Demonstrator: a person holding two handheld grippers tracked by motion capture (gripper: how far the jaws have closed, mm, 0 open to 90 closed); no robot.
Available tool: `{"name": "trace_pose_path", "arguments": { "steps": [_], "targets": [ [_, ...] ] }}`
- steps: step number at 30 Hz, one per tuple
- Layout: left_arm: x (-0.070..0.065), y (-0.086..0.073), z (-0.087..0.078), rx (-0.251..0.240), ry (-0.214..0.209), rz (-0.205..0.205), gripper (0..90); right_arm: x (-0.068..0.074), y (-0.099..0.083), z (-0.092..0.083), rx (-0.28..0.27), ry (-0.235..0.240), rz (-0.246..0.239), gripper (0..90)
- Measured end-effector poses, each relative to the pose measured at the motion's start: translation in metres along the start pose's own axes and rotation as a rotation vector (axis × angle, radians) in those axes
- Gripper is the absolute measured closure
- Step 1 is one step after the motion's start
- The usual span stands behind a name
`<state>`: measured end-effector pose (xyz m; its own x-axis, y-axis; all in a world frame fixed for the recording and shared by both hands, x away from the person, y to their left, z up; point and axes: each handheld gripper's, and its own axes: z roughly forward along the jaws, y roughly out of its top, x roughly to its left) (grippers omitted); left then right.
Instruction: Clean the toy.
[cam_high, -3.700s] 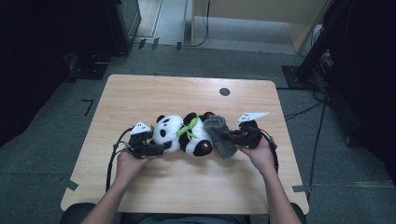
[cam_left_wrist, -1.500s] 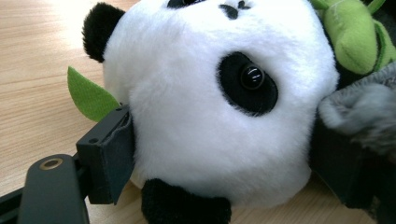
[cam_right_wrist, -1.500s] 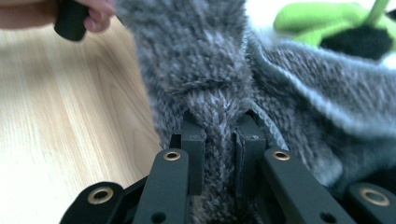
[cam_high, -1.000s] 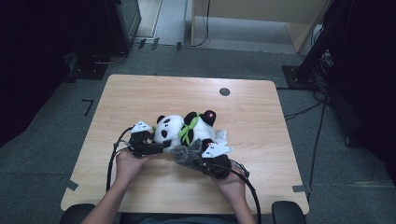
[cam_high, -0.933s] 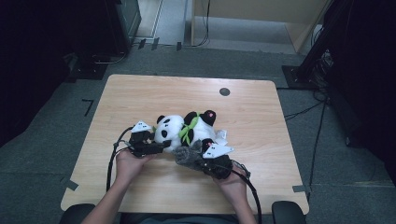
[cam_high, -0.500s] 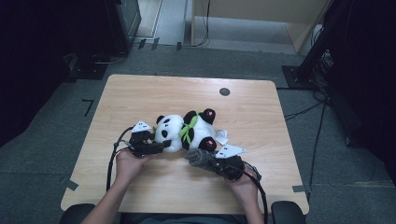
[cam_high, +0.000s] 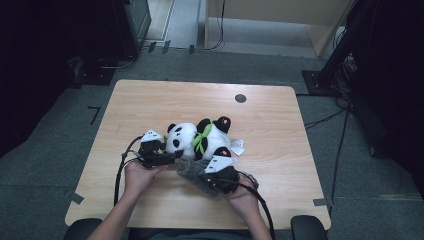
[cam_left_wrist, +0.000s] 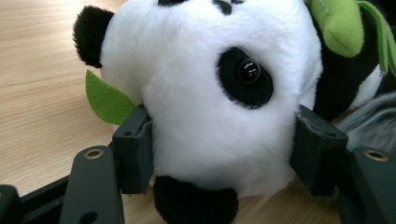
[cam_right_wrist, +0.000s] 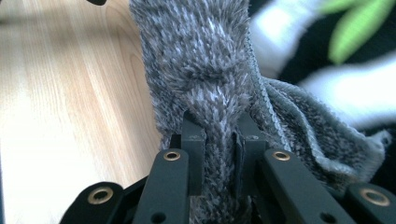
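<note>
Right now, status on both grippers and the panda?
Left gripper clamped on panda's head. Right gripper pinching grey fuzzy cloth beside panda. Nothing in the way.

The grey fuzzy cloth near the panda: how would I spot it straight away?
On the wooden table, find the plush panda near the person's edge. The cloth lies just in front of it, pinched in the right gripper: speckled grey and limp, unlike the black-and-white toy.
</note>
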<state>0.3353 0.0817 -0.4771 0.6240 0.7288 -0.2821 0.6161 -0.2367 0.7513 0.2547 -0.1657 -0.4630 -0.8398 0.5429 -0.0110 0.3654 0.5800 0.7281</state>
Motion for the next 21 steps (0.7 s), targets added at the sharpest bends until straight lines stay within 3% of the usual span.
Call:
{"name": "trace_pose_path", "arguments": {
  "steps": [4,8,15,21],
  "targets": [
    [0.0,0.0,0.0,0.0,-0.001,-0.003,33.1,0.002,0.013,0.017,0.044,0.011,-0.032,78.9],
    [0.0,0.001,0.0,0.0,-0.002,-0.008,33.2,0.002,0.023,0.029,0.048,0.015,-0.057,78.9],
    [0.0,0.001,0.0,0.005,-0.001,-0.007,33.5,-0.001,0.028,0.045,0.047,0.018,-0.027,78.7],
    [0.0,0.002,0.0,0.008,-0.002,-0.01,33.8,-0.007,0.023,0.043,0.031,-0.006,-0.013,78.5]
  ]
}}
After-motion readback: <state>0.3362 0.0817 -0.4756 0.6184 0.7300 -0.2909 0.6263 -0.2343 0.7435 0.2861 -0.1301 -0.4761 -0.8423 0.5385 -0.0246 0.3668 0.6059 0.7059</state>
